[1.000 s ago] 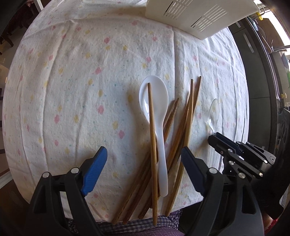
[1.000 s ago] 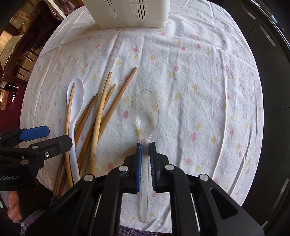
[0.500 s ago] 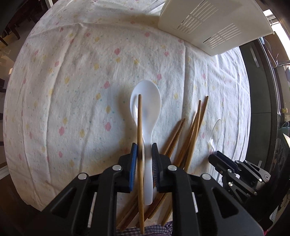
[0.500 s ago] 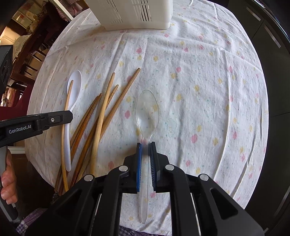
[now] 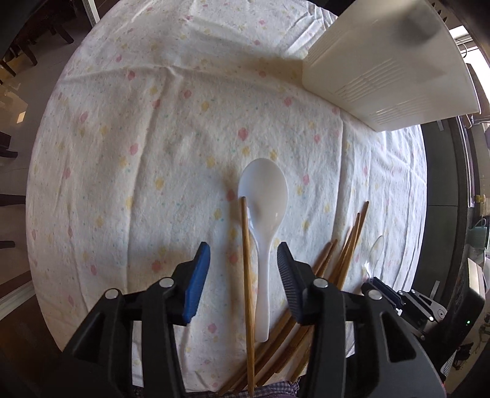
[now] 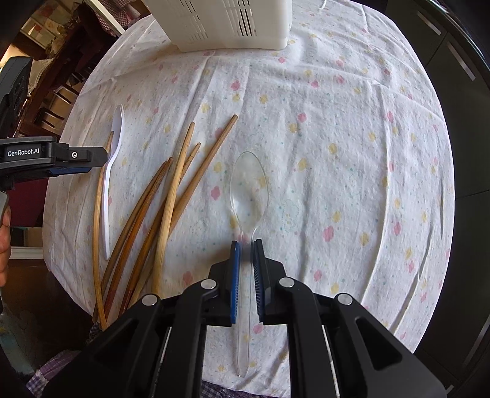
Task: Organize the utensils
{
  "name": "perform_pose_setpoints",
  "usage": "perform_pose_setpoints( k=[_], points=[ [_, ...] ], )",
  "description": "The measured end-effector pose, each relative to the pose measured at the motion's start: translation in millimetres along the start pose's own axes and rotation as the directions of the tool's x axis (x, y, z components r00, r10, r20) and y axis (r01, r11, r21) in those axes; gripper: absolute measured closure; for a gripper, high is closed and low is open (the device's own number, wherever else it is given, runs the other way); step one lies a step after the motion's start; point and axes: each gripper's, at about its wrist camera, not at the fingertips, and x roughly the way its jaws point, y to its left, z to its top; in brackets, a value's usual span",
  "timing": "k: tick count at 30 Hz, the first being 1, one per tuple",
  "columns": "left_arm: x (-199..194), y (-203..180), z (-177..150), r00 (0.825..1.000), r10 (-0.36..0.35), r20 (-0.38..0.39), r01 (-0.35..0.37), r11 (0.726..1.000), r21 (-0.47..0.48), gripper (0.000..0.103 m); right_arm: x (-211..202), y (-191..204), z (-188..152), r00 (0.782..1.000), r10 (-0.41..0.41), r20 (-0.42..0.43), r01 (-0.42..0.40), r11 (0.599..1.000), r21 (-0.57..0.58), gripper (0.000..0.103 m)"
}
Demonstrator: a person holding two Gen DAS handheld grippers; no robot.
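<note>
The left gripper [image 5: 243,255] stands open around the white spoon [image 5: 264,214]; the right gripper [image 6: 246,245] clamps the clear spoon [image 6: 248,189], which only its own view shows clearly.

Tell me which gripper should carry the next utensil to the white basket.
The right gripper. Its jaws are shut on the clear plastic spoon, ready to lift toward the white basket. The left gripper is open, only straddling the white spoon and a chopstick.
</note>
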Motion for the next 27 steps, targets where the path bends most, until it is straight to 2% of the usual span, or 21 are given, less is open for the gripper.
perform_pose_setpoints(
  k=[3, 7, 14, 21, 27],
  points=[
    [-7.7, -7.6, -2.7, 0.999, -0.053, 0.004, 0.052, 0.998, 0.022, 0.061, -0.2, 0.0, -0.1, 1.000, -0.001, 0.000, 0.001, 1.000, 0.000, 0.093],
    [-0.7, -23.6, -7.3, 0.997, -0.071, -0.022, 0.072, 0.996, 0.043, 0.072, -0.2, -0.4, 0.1, 1.000, 0.001, -0.001, -0.001, 1.000, 0.001, 0.093],
    [13.4, -29.1, -6.9, 1.000, 0.006, -0.018, -0.006, 1.000, 0.029, 0.072, -0.5, -1.6, 0.2, 1.000, 0.011, -0.001, -0.011, 1.000, 0.002, 0.093],
    [24.2, -27.2, -6.9, 0.998, 0.017, -0.055, -0.016, 1.000, 0.012, 0.072, -0.3, -3.3, 0.4, 1.000, 0.011, -0.007, -0.011, 1.000, 0.001, 0.093],
    [32.5, -39.4, -8.2, 0.998, 0.014, -0.068, -0.012, 0.999, 0.037, 0.071, 1.1, 4.1, 2.9, 0.999, -0.028, -0.026, 0.027, 0.999, -0.033, 0.093]
  ],
)
